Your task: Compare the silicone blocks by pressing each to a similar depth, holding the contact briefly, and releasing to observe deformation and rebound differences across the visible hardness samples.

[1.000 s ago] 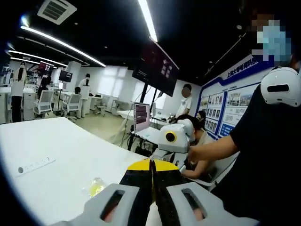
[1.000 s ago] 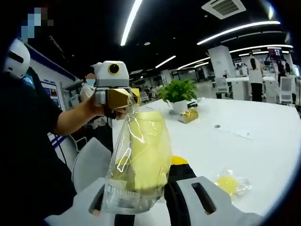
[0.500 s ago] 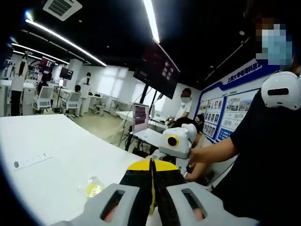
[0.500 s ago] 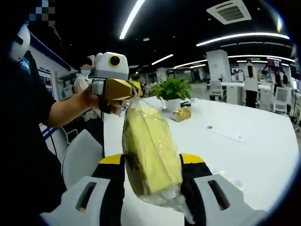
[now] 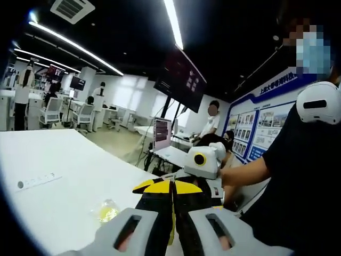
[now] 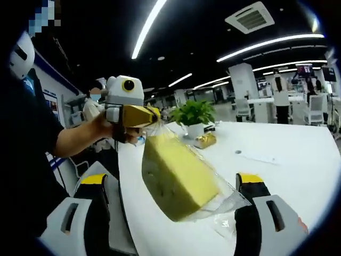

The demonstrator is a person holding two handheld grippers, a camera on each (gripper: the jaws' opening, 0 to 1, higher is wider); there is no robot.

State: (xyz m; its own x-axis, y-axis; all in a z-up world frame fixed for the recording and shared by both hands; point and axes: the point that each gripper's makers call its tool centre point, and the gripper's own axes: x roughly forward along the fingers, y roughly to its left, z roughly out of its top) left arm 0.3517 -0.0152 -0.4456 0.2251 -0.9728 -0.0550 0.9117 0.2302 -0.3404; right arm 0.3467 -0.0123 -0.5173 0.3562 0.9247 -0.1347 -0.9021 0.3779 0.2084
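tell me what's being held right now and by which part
The left gripper pinches the top edge of the clear bag holding the yellow silicone block. The right gripper is open, holding nothing.

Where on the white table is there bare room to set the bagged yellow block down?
Bare table stretches right of the potted plant, past the flat strip. Crowded: the corner around the plant and gold packet.

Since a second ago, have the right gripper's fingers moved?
Yes. In the right gripper view, the right gripper fingers have spread wide apart, releasing the bagged yellow block, which hangs from the left gripper.
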